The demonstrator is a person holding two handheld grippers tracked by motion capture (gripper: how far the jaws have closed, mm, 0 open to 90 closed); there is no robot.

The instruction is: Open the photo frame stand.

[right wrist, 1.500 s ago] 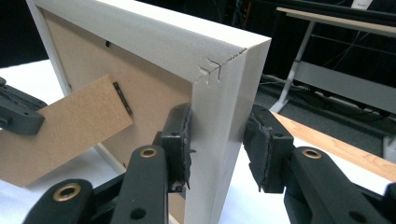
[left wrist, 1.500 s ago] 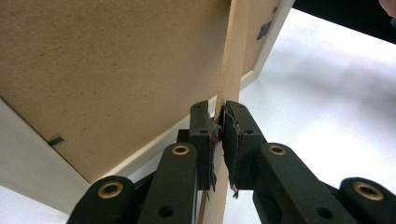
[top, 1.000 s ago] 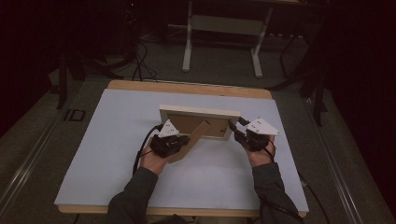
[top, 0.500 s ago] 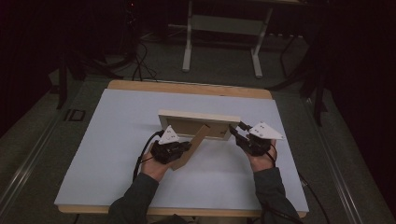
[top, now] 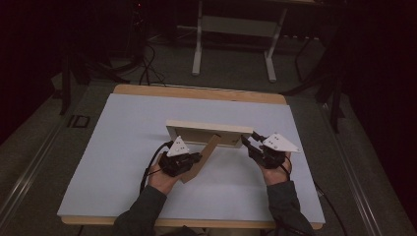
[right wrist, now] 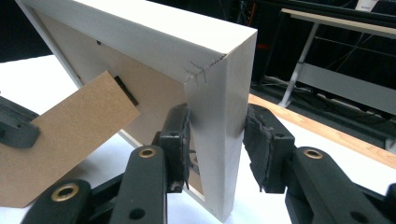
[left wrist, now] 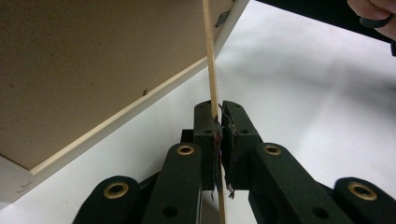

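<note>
Picture frame (top: 204, 132) on white table (top: 98, 157)

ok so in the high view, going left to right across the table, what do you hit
left gripper → brown stand flap it pinches → picture frame upright on the white table → right gripper at the frame's right end

Dim room, grey floor (top: 44, 147), white-legged desk (top: 236, 24) behind.
</note>
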